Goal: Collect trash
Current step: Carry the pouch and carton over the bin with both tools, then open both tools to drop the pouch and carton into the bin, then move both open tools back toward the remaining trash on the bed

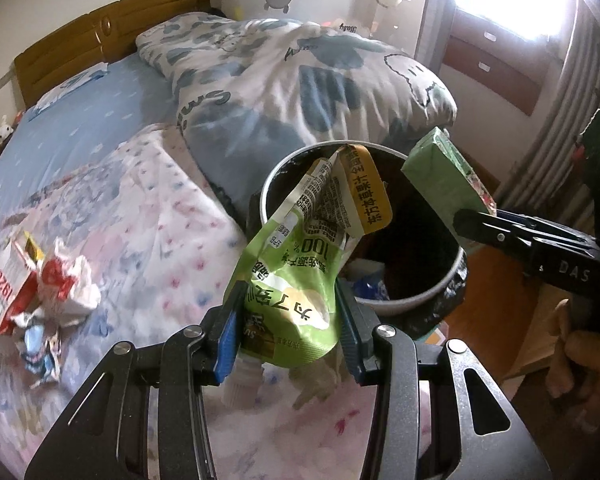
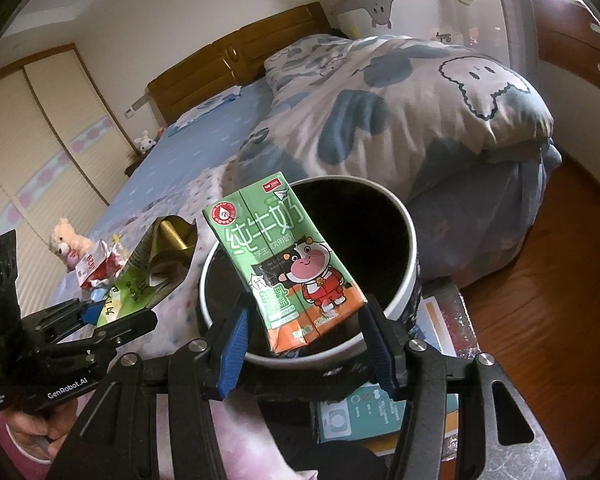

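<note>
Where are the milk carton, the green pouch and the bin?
milk carton (image 2: 296, 264), right wrist view, printed front.
green pouch (image 1: 296, 280), left wrist view, its middle.
bin (image 2: 408, 248), right wrist view, white rim.

Our right gripper (image 2: 304, 344) clamps a green milk carton (image 2: 284, 260) over the white bin (image 2: 404, 280). At left, our left gripper (image 2: 112, 316) grips a green pouch (image 2: 140, 276) near the bed (image 2: 180, 168).

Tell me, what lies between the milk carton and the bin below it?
Nothing: in the right wrist view the carton, clamped by the right gripper, hangs directly over the open bin.
</note>
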A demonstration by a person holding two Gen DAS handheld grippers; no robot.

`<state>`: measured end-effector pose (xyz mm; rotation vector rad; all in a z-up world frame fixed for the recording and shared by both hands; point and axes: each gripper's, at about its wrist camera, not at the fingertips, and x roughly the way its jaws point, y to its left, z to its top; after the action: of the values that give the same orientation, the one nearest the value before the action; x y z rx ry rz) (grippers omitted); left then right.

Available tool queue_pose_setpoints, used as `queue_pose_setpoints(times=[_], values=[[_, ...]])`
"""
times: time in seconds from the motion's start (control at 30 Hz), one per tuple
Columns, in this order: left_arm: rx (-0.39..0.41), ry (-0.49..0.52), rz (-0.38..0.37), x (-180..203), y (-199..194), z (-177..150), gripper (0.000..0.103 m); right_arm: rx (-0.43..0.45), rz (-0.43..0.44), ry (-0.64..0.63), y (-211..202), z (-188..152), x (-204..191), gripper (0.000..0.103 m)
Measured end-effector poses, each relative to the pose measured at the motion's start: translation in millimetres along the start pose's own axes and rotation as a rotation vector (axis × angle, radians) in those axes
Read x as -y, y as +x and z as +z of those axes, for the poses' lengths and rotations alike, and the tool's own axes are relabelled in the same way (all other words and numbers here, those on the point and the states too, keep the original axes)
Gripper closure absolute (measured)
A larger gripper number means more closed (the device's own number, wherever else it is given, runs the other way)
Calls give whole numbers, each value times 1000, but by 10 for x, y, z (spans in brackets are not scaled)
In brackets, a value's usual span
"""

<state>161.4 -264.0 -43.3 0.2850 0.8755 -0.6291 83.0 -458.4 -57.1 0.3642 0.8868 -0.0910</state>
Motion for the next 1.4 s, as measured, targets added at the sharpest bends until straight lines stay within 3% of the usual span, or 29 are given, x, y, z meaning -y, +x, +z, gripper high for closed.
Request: queue_pose_setpoints(times=[0.87, 1.0, 1.13, 1.2, 1.3, 1.4], values=[[-57, 17, 5, 141, 394, 335, 59, -56, -39, -1, 294, 269, 193, 49], [-58, 11, -3, 146, 398, 346, 54, -62, -41, -1, 322, 285, 201, 49], [-51, -4, -7, 132, 365, 344, 33, -69, -27, 5, 352, 306, 205, 47], [-35, -12, -12, 111, 317, 328, 29, -70, -22, 9, 351, 312, 204, 45], [-19, -30, -8, 50, 230, 266, 28, -57, -18, 16, 319, 294, 197, 32], [-10, -57, -4, -37, 148, 167, 27, -47, -10, 27, 277, 254, 171, 32]])
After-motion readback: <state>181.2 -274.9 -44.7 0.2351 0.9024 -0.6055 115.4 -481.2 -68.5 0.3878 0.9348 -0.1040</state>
